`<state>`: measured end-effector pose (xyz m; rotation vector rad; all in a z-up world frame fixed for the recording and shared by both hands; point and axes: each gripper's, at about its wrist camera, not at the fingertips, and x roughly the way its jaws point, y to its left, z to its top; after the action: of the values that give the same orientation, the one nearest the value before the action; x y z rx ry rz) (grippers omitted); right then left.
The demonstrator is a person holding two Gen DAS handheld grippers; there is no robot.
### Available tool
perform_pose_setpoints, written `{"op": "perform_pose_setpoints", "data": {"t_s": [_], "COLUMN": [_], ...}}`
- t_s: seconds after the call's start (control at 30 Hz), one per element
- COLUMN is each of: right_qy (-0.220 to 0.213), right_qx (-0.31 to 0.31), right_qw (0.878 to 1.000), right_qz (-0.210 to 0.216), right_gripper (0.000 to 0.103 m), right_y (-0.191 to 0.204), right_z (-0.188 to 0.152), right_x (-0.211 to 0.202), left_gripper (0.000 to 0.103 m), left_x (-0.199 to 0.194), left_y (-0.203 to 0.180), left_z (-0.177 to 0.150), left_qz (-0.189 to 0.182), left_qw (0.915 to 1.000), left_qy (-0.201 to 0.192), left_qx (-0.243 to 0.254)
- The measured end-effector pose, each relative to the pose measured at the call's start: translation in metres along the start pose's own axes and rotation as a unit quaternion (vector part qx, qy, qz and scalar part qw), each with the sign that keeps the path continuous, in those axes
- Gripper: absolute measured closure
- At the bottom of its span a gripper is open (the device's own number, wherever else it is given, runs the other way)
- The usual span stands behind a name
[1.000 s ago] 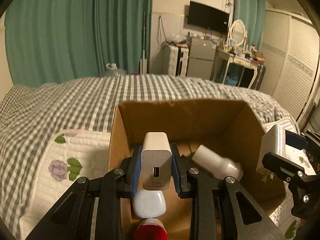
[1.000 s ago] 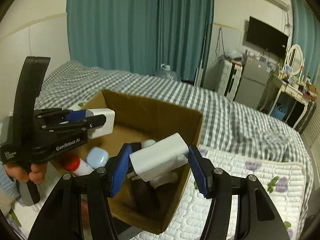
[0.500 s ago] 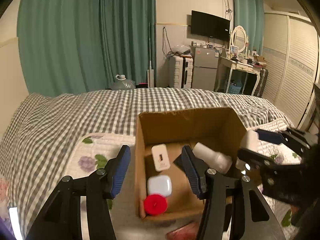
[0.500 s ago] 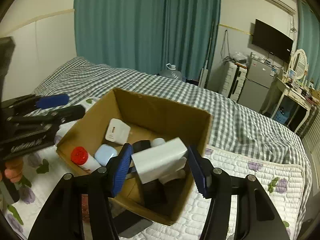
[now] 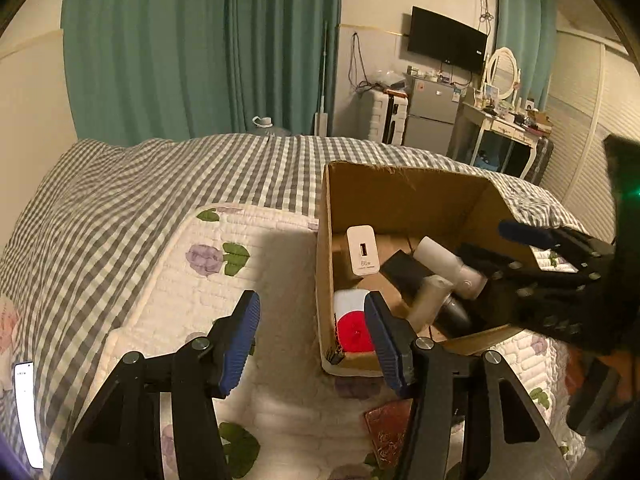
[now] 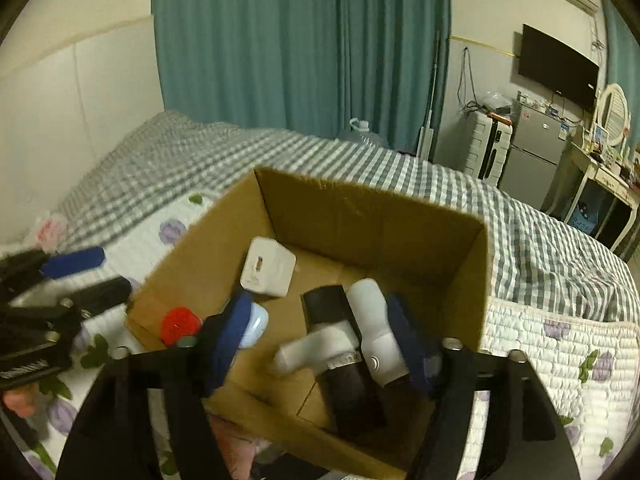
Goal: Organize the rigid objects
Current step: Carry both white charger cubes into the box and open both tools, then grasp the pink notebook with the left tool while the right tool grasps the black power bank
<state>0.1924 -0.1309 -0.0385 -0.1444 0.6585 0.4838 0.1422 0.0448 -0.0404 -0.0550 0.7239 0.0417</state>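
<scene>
1. Left gripper [image 5: 312,340] hangs over the quilt [image 5: 192,280] beside the cardboard box [image 5: 404,196], jaws apart, holding nothing.
2. Right gripper [image 6: 320,344] sits above the box, jaws apart and bare.
3. Inside lie a white charger [image 6: 268,266], a red-capped bottle [image 6: 180,326] and a white bottle [image 6: 376,328].

left gripper [image 5: 312,336] jaws apart, right gripper [image 6: 320,336] jaws apart

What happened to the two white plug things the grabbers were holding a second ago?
Both got dropped into the cardboard box. The left hand-held gripper let go of its white charger and pulled back; the right hand-held gripper released its white block too. The box and red-capped bottle stayed put.
</scene>
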Motion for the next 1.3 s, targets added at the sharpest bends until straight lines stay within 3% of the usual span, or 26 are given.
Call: {"op": "perform_pose_setpoints", "data": {"t_s": [0.2,0.33,0.63,0.77,0.93,1.3], "right_qy": [-0.022,-0.011,0.067,0.076,0.075,0.092], "right_qx": [0.009,0.001,0.017,0.022,0.03,0.036], "right_qw": [0.999,0.997,0.995,0.994,0.995,0.993], "right_qz": [-0.041,-0.071,-0.073,-0.071,-0.061,-0.059], "right_gripper": [0.024,0.022,0.022,0.022,0.022,0.022], "right_y": [-0.006,-0.007,-0.018,-0.019,-0.022,-0.024], "right_z": [-0.015,-0.04,-0.1,-0.108,-0.11,-0.114], "right_x": [-0.049,-0.067,-0.059,-0.053,-0.052,-0.043], "left_gripper": [0.046,0.045,0.045,0.045,0.043,0.026], "left_x": [-0.009,-0.009,0.01,0.028,0.053,0.075], "left_y": [-0.006,-0.013,-0.055,-0.074,-0.074,-0.088], "left_z": [-0.016,-0.036,-0.076,-0.095,-0.112,-0.117], "left_qz": [-0.003,-0.003,-0.01,-0.015,-0.041,-0.023], "left_qw": [1.0,0.9997,0.996,0.9913,0.9838,0.9827], "left_qy": [0.005,0.026,0.078,0.114,0.172,0.182], "left_qx": [0.004,0.004,0.044,0.063,0.03,0.029]}}
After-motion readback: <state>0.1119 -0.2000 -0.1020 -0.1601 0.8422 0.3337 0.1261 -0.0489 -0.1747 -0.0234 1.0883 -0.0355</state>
